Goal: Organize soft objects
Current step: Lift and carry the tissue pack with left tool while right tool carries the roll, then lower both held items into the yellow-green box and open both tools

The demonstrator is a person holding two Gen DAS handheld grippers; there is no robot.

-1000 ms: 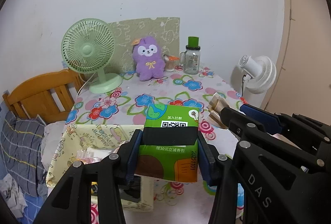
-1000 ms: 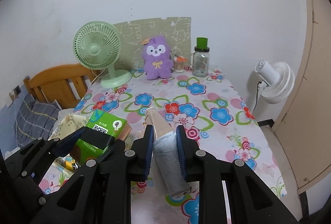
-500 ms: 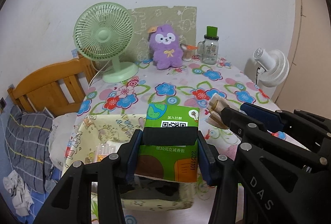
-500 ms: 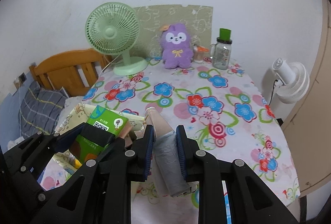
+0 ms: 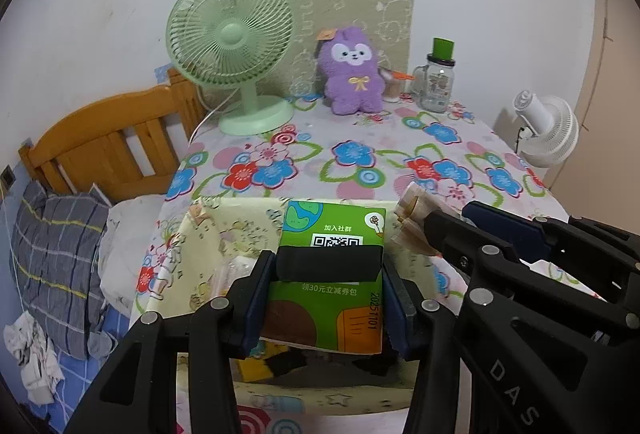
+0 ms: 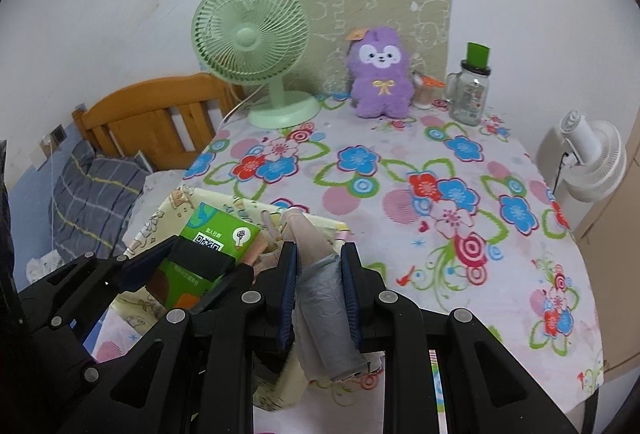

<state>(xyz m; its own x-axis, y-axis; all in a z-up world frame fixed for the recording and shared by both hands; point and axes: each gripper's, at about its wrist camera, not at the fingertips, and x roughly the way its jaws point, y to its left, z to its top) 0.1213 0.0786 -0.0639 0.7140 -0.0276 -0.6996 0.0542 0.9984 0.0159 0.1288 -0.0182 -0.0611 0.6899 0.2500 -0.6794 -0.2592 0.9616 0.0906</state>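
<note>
Left gripper (image 5: 328,298) clamped partway closed on a green tissue pack (image 5: 330,274), pads pressing its 2 long sides, a black band across its middle. Right gripper (image 6: 319,286) nearly closed on a grey rolled cloth (image 6: 326,308), the roll's long axis running away from the camera between the pads, a pale pink end (image 6: 298,230) sticking out at the far tip.

Both loads hanging above a yellow cartoon-print fabric bin (image 5: 224,230) at the near left corner of the floral-cloth table (image 5: 360,157). Tissue pack directly over the bin's open mouth; rolled cloth over the bin's right edge, as seen from the right wrist, so probably needing a small shift left before release. Left gripper judged the better placed of the 2 for a straight drop. Bin already holding some packets, not clear enough to name.

Readable on the pack: "加入社群" above a QR code, "领30元立减券包" below the band, and "20251101" along the right side. "DAS" printed on the right gripper's arm in the left wrist view.

At the far edge, untouched: a purple plush toy (image 5: 352,75), between a green desk fan (image 5: 230,49) and a glass jar with green lid (image 5: 438,77).
</note>
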